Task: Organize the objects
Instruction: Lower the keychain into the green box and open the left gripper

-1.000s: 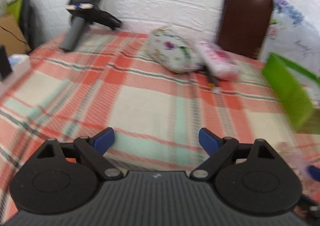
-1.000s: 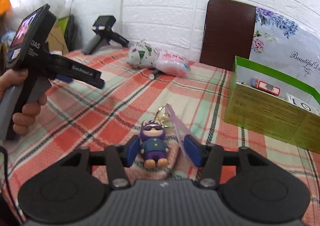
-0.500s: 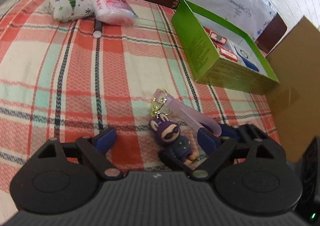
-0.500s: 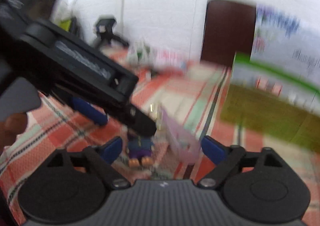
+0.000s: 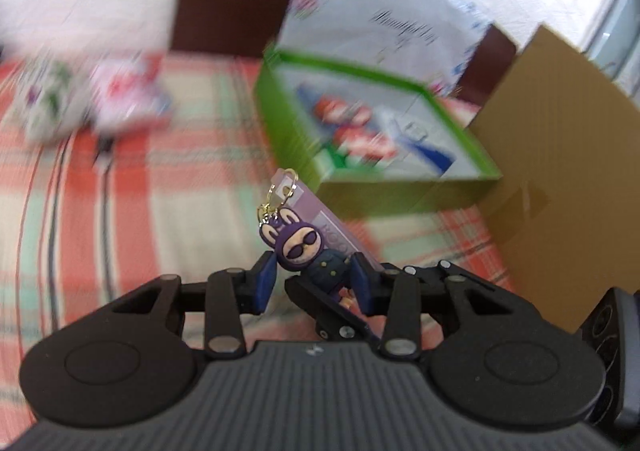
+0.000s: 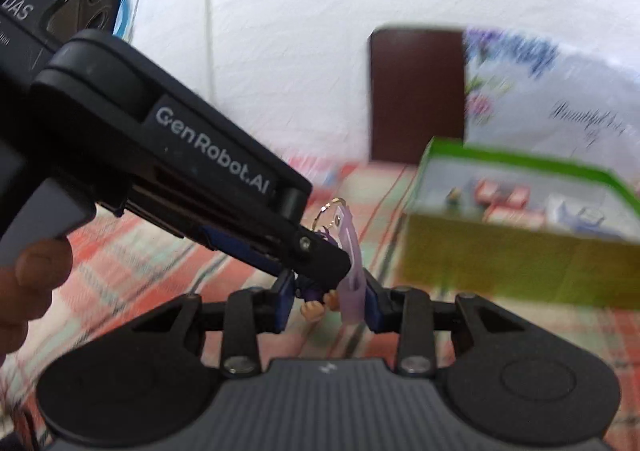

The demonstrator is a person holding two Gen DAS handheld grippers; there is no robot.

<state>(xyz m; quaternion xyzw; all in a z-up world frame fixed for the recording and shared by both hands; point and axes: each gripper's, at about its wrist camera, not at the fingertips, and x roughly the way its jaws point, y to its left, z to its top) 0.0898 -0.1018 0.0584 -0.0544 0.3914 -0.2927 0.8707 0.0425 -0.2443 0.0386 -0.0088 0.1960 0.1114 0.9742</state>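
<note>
Both grippers converge on a purple bunny keychain above the plaid tablecloth, just short of the green box. The left gripper and right gripper have each just been closing w/ the figure between their blue pads; both look clamped on it, the right also pinching its lilac strap. Box already holds several small items. Still out: keychain, plus two blurred packets at the cloth's far side. Task appears partway done.
</note>
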